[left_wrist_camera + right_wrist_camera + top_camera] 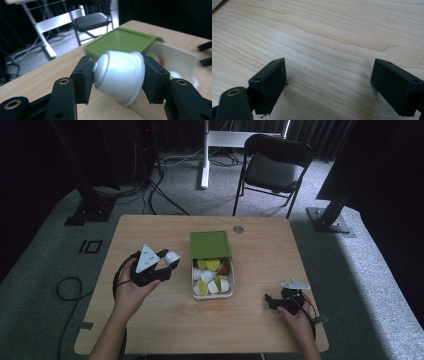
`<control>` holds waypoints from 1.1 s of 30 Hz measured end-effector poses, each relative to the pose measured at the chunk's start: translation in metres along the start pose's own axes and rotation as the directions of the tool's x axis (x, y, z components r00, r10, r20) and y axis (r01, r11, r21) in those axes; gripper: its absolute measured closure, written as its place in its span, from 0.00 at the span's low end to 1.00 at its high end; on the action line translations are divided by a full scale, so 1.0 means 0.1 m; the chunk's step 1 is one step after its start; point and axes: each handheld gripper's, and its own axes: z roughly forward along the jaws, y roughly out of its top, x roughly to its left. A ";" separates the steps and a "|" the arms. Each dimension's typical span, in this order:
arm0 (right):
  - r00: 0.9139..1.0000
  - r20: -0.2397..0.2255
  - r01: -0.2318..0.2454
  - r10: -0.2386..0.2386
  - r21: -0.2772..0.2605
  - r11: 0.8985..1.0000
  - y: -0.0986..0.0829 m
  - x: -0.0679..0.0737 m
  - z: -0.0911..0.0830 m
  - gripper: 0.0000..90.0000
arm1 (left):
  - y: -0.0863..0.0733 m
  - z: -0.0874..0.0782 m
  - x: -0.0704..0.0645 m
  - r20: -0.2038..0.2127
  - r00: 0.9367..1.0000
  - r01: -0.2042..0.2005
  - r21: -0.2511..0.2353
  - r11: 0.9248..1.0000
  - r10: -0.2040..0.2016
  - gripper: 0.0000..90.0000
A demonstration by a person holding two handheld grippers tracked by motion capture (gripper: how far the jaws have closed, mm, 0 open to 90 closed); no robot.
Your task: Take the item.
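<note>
The left hand-held gripper (167, 261) is clamped on a white capsule (172, 257), held clear above the surface (150, 320) at about nine o'clock from the white box (212, 296). In the left gripper view the capsule (120, 76) lies on its side between the two black pads (83, 77), domed end against one pad and flared rim toward the other. The box holds more white and yellow-green capsules (210, 275), with its green lid (210, 244) slid back toward twelve o'clock, so that the half toward six o'clock is open.

The right hand-held gripper (274, 301) rests low over the surface at about four o'clock from the box, jaws wide apart and empty — in the right gripper view there is bare wood grain (324, 37) between them.

The main risk, as I judge it, lies in the grip itself. The capsule is a smooth taper, and pads pressing on a slanted wall tend to squeeze it out sideways; a quick swing or a slight easing of the hand could let it pop free and roll across the surface, perhaps off the edge. Squeezing harder has its own cost — the thin shell may dent. Whichever way the capsule is headed, a drop from this height would likely bounce. The box looks light too, so a jaw catching its rim could shove or tip it, since the other gripper is not steadying it.
</note>
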 end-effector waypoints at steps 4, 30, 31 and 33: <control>1.000 0.000 0.001 -0.001 0.000 1.000 0.00 0.00 0.00 0.14 | -0.21 0.01 0.09 -0.053 0.998 0.030 0.009 1.000 -0.030 0.55; 1.000 0.000 0.002 -0.002 0.000 1.000 0.00 0.00 0.00 0.14 | -1.10 0.56 0.47 -0.072 0.959 0.281 0.192 0.940 -0.272 0.54; 1.000 0.000 0.002 -0.002 0.000 1.000 0.00 0.00 0.00 0.14 | -1.10 0.58 0.47 -0.073 0.960 0.280 0.199 0.939 -0.270 0.54; 1.000 0.000 0.002 -0.002 0.000 1.000 0.00 0.00 0.00 0.14 | -1.11 0.60 0.47 -0.071 0.960 0.279 0.210 0.937 -0.270 0.54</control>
